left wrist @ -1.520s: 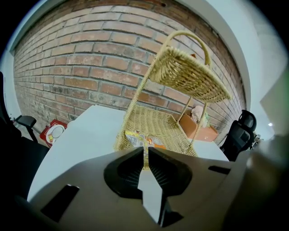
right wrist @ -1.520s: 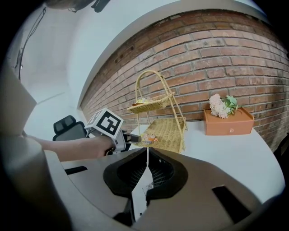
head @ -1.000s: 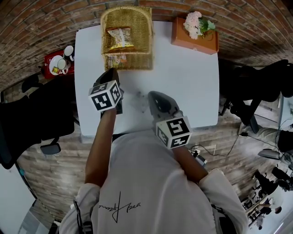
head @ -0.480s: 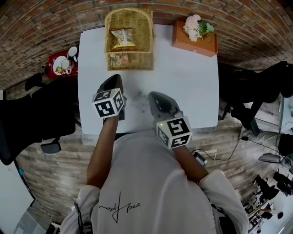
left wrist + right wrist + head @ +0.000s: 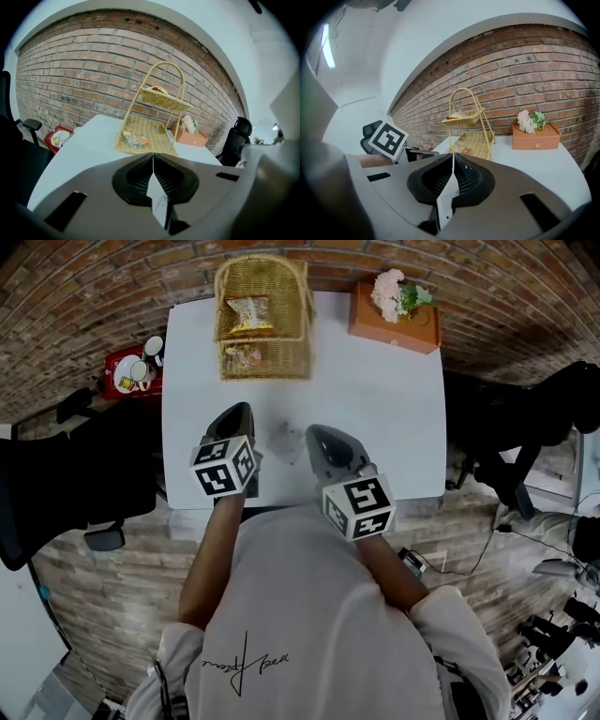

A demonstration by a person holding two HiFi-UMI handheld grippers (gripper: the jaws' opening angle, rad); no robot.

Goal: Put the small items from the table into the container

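A two-tier wicker basket (image 5: 264,320) stands at the far side of the white table (image 5: 375,418). One snack packet (image 5: 248,312) lies in its upper tray and a second packet (image 5: 242,357) in the lower tray. In the left gripper view the basket (image 5: 149,133) is straight ahead with the lower packet (image 5: 133,139) inside. My left gripper (image 5: 234,412) is shut and empty, hovering short of the basket. My right gripper (image 5: 314,435) is shut too, with nothing in it, over the table's middle. The jaws of both meet in a thin line in the gripper views (image 5: 153,155) (image 5: 453,155).
An orange box with flowers (image 5: 395,313) sits at the table's far right corner. A red tray with cups (image 5: 131,373) stands off the left edge. Black office chairs (image 5: 66,474) flank the table. A brick wall lies behind the basket.
My left gripper has drawn back from the basket toward the table's near edge and risen a little. The right gripper has stayed in place.
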